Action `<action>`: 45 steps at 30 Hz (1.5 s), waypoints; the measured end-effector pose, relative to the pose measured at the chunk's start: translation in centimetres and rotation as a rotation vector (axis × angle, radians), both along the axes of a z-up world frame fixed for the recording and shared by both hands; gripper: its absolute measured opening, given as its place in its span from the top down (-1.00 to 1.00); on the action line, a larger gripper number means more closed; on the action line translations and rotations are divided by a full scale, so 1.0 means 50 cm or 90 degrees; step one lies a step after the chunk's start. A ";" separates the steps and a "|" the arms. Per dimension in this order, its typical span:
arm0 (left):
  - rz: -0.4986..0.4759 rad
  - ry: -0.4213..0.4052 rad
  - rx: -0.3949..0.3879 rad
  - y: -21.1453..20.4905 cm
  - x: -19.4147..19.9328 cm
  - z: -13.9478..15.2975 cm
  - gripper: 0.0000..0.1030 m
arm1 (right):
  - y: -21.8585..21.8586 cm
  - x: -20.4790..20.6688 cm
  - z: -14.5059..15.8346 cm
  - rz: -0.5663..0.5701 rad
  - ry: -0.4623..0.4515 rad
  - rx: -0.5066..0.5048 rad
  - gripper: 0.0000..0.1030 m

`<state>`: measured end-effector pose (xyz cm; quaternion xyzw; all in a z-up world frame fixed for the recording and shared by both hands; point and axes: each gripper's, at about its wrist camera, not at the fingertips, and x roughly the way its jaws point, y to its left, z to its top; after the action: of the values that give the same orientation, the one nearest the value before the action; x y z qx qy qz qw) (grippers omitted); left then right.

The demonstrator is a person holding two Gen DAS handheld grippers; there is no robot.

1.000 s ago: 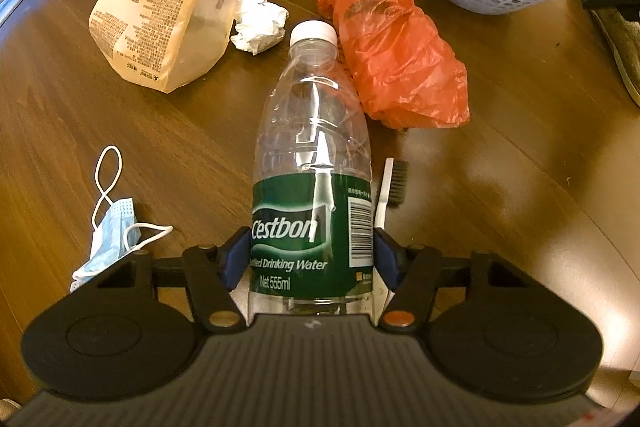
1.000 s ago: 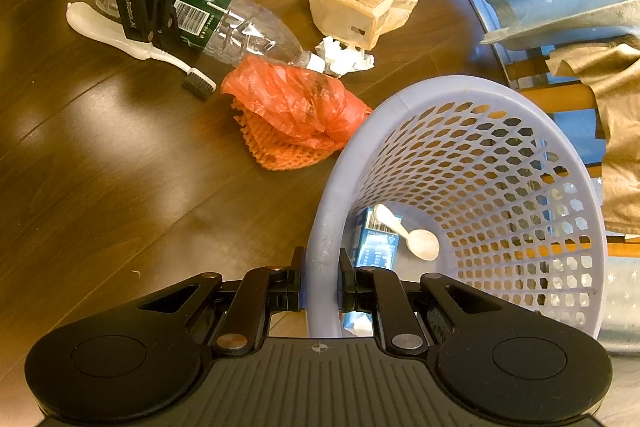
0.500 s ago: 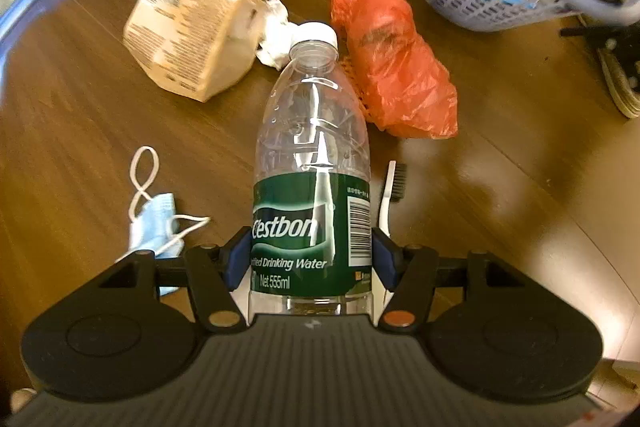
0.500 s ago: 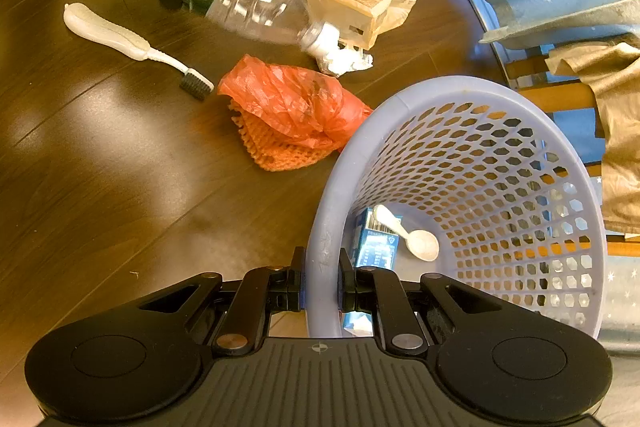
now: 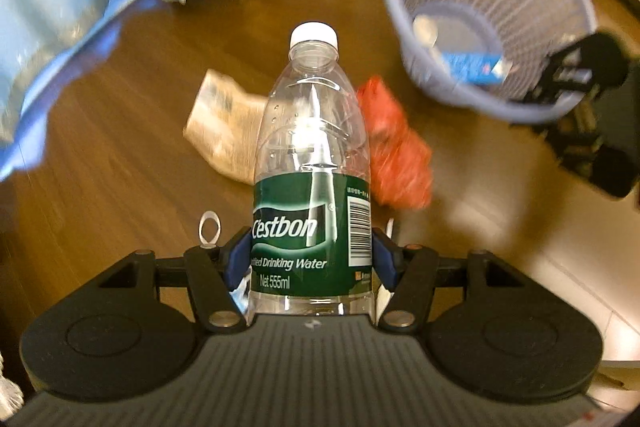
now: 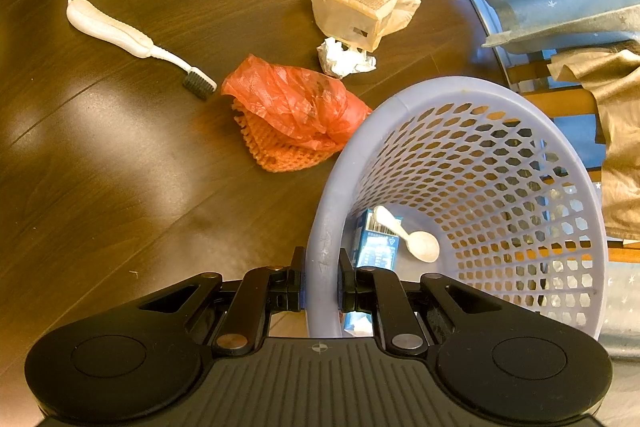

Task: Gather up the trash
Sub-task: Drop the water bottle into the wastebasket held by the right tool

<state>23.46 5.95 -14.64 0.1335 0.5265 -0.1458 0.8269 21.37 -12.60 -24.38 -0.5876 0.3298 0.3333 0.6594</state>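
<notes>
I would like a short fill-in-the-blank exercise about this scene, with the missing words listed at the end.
1. The left gripper is shut on a clear plastic ____ with a green label.
2. The right gripper clamps the rim of the lavender ____.
3. Inside the basket lie a blue carton and a white plastic ____.
4. The toothbrush lies on the ____ table.

Missing words: bottle; basket; spoon; wooden

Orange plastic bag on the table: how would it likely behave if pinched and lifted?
The orange plastic bag looks thin and crumpled, so it is probably floppy and very light. Its glossy film may slip between pads. The orange knitted net under it might snag and come along.
</notes>
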 end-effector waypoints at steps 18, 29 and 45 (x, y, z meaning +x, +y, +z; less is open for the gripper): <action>-0.168 0.036 -0.034 -0.206 0.095 0.112 -0.11 | -0.005 -0.004 -0.001 0.003 -0.003 0.000 0.81; -0.162 -0.002 -0.112 -0.304 0.191 0.103 -0.32 | -0.005 0.004 -0.001 -0.003 0.001 0.006 0.81; 0.011 -0.061 -0.088 -0.047 0.069 0.122 -0.32 | -0.002 0.008 -0.007 -0.005 0.000 0.007 0.81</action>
<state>26.91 3.61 -8.57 0.0788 0.4760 -0.1680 0.8596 21.76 -12.70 -24.74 -0.5829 0.3304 0.3319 0.6639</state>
